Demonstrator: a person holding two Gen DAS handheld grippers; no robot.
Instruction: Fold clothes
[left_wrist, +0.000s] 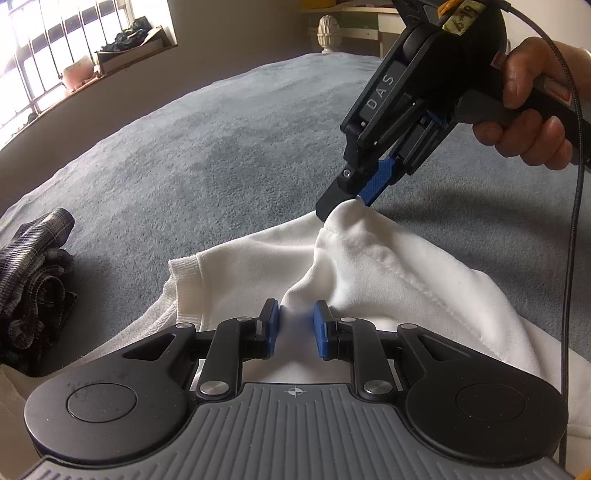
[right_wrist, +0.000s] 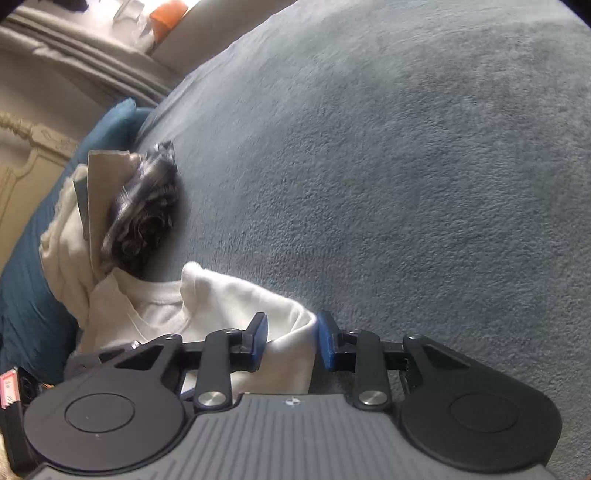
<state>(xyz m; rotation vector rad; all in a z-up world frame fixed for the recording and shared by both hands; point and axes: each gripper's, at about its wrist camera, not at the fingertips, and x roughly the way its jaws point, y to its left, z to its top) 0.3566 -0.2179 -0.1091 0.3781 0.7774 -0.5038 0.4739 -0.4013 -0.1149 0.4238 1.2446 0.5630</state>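
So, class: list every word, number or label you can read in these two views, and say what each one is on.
"DAS": on the black body of the right tool.
"6-19", handwritten, uncertain: on the tape label atop that tool.
Red sticker on its handle: too cut off to read.
Red-edged label in the right wrist view: too blurred.

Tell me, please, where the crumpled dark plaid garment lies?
In the left wrist view the dark plaid garment lies at the left edge on the grey-blue blanket, beside the white shirt.
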